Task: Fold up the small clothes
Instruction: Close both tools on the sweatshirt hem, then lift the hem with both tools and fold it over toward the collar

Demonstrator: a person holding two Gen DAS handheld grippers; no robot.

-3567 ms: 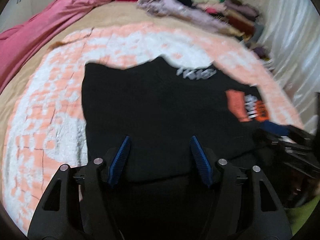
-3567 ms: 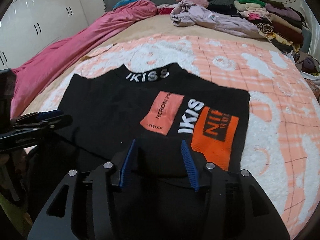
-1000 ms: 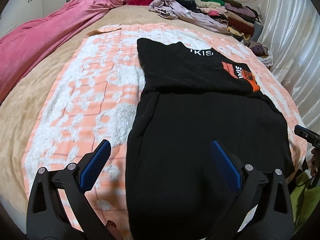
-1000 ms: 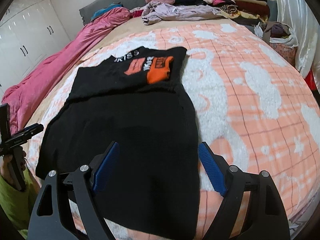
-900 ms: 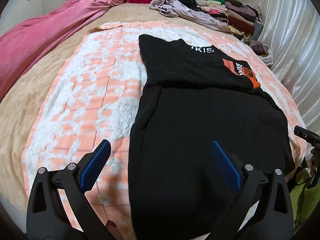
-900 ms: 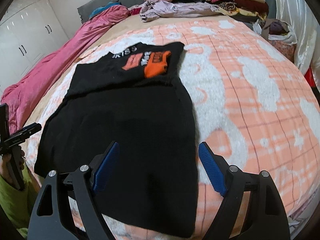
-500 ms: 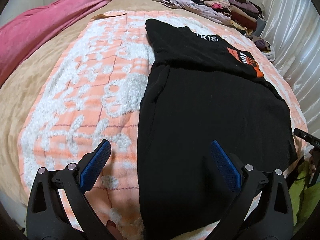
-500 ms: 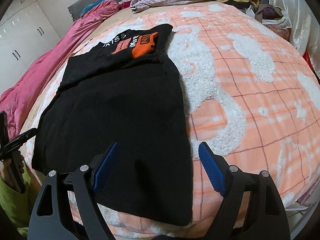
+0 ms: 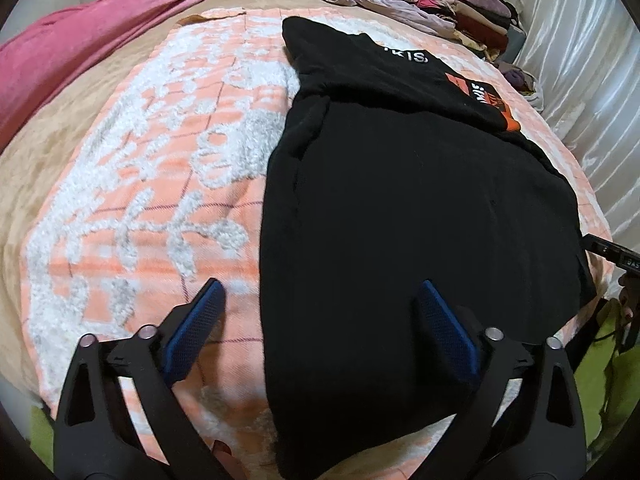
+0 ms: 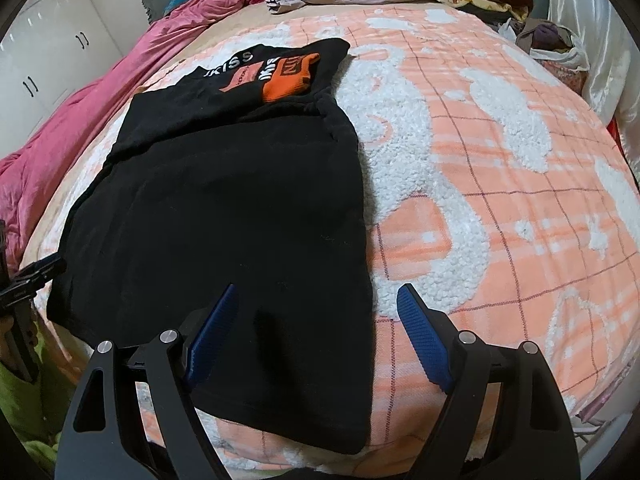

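Note:
A black garment (image 9: 416,208) with white lettering and orange patches lies flat on the orange-and-white blanket (image 9: 140,168), its far part folded over with the print on top. It also shows in the right wrist view (image 10: 224,216). My left gripper (image 9: 320,312) is open and empty above the garment's near left edge. My right gripper (image 10: 316,312) is open and empty above the garment's near right corner. Neither touches the cloth.
A pink quilt (image 9: 80,36) lies along the left of the bed. Piles of clothes (image 9: 440,0) sit at the far end. A white curtain (image 9: 592,60) hangs on the right. White cupboards (image 10: 44,52) stand beyond the bed. The bed's near edge (image 10: 400,456) is just below.
Both grippers, shut on the garment earlier, have opened and pulled back toward the near edge of the bed. The garment now lies stretched out long with the printed part folded at the far end.

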